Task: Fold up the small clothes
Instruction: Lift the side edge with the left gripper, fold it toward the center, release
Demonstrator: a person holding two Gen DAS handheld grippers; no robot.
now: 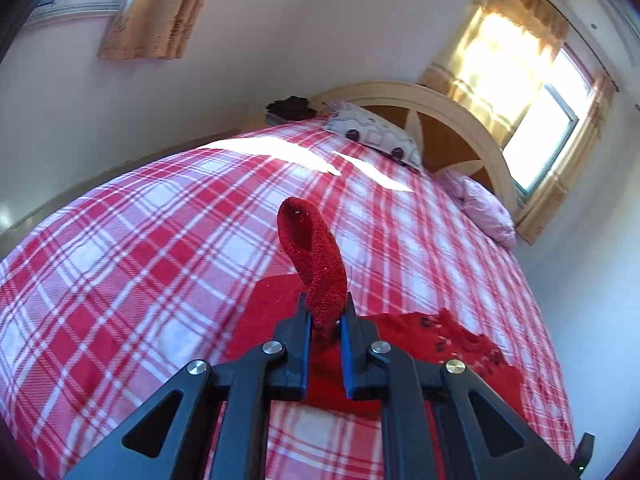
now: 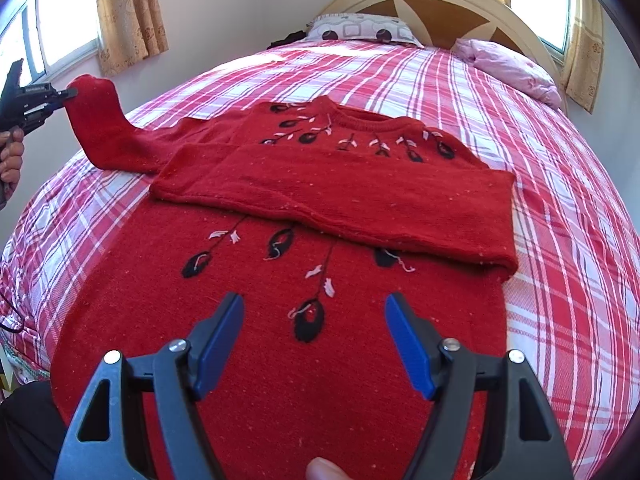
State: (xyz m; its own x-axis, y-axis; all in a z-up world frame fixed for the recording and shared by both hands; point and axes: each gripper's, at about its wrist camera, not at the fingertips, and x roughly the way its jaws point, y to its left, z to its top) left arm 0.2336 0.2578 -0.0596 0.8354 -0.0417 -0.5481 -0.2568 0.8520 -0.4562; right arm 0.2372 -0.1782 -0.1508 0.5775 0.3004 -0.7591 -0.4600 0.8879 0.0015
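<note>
We have the bed [image 2: 500, 128] as our work surface: its plaid cover gives a broad, flat place to spread the garment, and the pillows [image 2: 360, 30] sit up at the headboard, out of the way.

The sweater [image 2: 280, 360] lies face up across the near half of the bed, neck toward the headboard, so both sides are within reach. One sleeve [image 2: 340, 196] is already laid crosswise over the chest, which we judge to be the first fold done; it rests flat and square, so the body beneath keeps its shape.

The other sleeve [image 2: 100, 128] is lifted off the cover at the far left of the right wrist view, rising from the shoulder to its cuff [image 1: 316, 256]. We take it to be held up so it can swing across the chest without dragging the knit.

Our left gripper [image 1: 325, 320] is clamped nearly closed on that cuff, the fabric pinched between the blue pads, with the cuff's open mouth curling above them.

Our right gripper [image 2: 314, 320] hangs over the lower body of the sweater with its jaws wide apart and nothing between them, probably waiting to steady or smooth the cloth.
</note>
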